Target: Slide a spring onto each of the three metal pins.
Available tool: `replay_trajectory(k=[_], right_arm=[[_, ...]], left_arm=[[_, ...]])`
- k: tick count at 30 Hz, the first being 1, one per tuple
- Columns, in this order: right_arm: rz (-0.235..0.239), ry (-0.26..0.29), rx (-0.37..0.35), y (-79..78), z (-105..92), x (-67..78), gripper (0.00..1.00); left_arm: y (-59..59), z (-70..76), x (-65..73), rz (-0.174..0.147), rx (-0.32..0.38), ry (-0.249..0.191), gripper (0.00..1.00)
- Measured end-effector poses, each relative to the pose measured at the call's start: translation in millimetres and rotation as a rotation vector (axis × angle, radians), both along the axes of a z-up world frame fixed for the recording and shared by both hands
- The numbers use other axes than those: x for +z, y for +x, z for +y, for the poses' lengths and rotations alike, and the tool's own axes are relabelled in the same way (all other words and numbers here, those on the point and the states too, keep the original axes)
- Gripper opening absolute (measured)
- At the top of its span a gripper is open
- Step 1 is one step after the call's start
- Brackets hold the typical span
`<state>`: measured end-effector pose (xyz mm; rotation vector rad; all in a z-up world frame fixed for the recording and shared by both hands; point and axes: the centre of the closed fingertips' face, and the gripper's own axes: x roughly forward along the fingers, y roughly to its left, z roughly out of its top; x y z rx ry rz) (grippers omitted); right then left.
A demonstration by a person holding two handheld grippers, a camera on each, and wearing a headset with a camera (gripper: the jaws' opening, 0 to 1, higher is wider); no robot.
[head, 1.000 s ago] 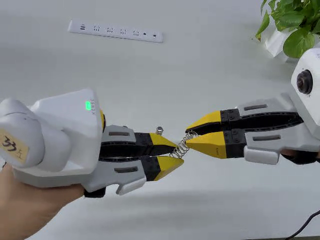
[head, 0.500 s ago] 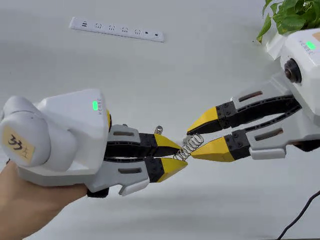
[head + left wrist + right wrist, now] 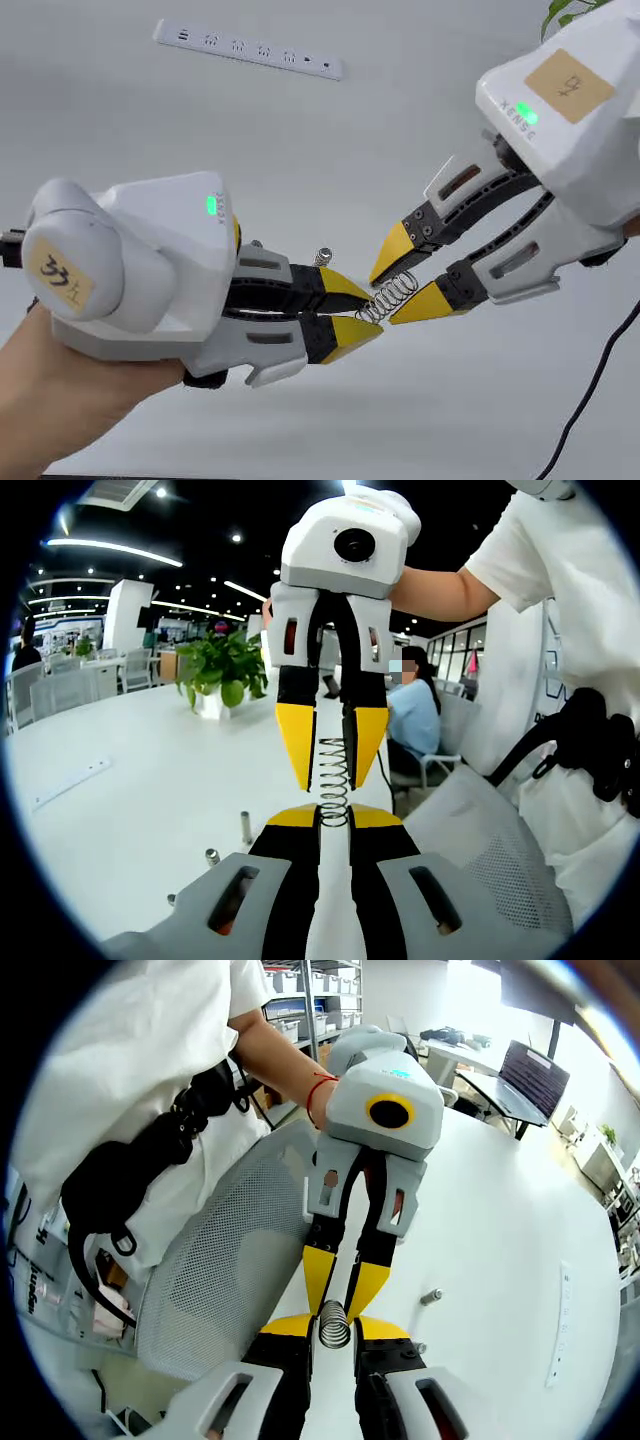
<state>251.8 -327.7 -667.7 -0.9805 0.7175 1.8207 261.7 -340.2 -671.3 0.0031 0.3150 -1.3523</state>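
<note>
Spring [image 3: 388, 297] in mid-air, around 4 o'clock of centre in the head view, pinched at one end by the left gripper [image 3: 375, 314], jaws nearly pressed together; any pin inside the coil hidden. Right gripper [image 3: 383, 302], at 2 o'clock of it, spread wide around the other end. Bare-looking upright pin [image 3: 246, 827] on the table [image 3: 120, 810], at 9 o'clock of the coil in the left gripper view. Likely early: no spring plainly seated, three still to do.

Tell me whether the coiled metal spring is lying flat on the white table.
No, the left gripper pinches one end of the spring between its yellow tips, holding it in mid-air.
</note>
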Motion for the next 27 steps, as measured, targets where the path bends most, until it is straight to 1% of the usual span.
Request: replay_trajectory(k=[2, 4, 6, 11, 20, 22, 23, 27], right_arm=[[0.011, 0.004, 0.000, -0.2, 1.2, 1.1, 0.10], [0.006, -0.001, 0.008, 0.0, 0.6, 0.6, 0.09], [0.014, -0.001, 0.007, -0.5, 0.3, 0.3, 0.08], [0.014, -0.004, 0.013, -1.3, -0.4, 0.4, 0.07], [0.008, -0.005, 0.043, -3.9, -1.1, -1.6, 0.07], [0.010, -0.006, 0.050, -3.5, -3.9, -1.9, 0.07], [0.004, -0.005, 0.058, -3.0, -5.0, -2.3, 0.07], [-0.003, -0.010, 0.058, -4.4, -4.1, -2.3, 0.06]], left_arm=[[0.7, 0.1, -0.5, -0.001, 0.002, -0.001, 0.06], [0.9, -0.5, -0.4, 0.001, 0.002, -0.003, 0.06], [1.3, -1.1, 0.0, 0.002, 0.002, -0.008, 0.06], [0.9, -2.7, -1.6, 0.005, -0.003, -0.007, 0.06], [-1.5, -4.0, -4.5, 0.022, -0.015, -0.007, 0.06], [-3.0, -4.6, -4.9, 0.024, -0.022, -0.005, 0.06], [-3.1, -4.8, -5.3, 0.029, -0.023, -0.006, 0.06], [-2.8, -5.1, -6.0, 0.030, -0.023, -0.004, 0.07]])
